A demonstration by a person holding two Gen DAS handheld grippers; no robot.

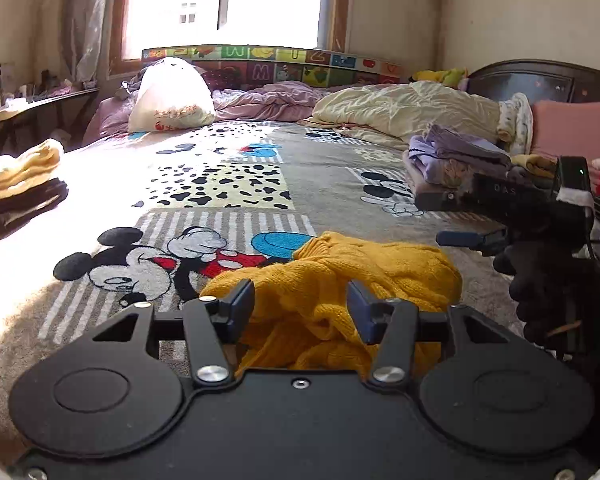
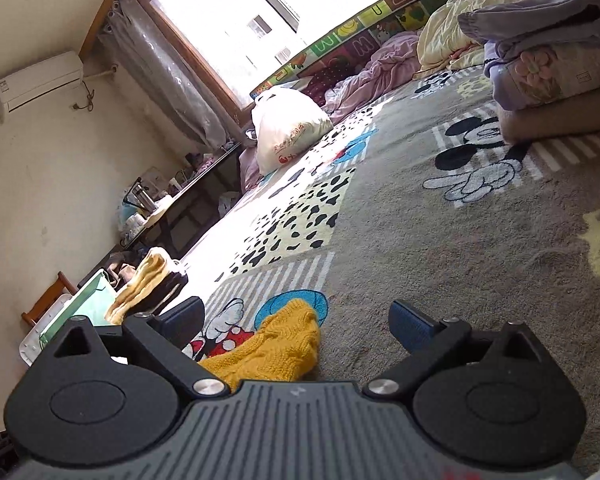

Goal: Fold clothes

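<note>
A mustard-yellow knit sweater (image 1: 340, 276) lies crumpled on the Mickey Mouse blanket (image 1: 228, 184) of a bed. My left gripper (image 1: 300, 300) hovers just over its near side, its jaws partly apart, with bunched knit lying between and under the fingers but not pinched. My right gripper (image 1: 440, 219) comes in from the right, rolled on its side and held by a dark-gloved hand (image 1: 540, 280). In the right wrist view, the right gripper (image 2: 300, 320) stands wide open and one end of the sweater (image 2: 276, 352) lies loose between its fingers.
A folded stack of cream and dark brown clothes (image 1: 16, 188) sits at the left edge of the bed. On the right lies a folded purple pile (image 1: 452, 156). A white bag (image 1: 172, 100) and a cream quilt (image 1: 400, 112) lie at the far end, below the window.
</note>
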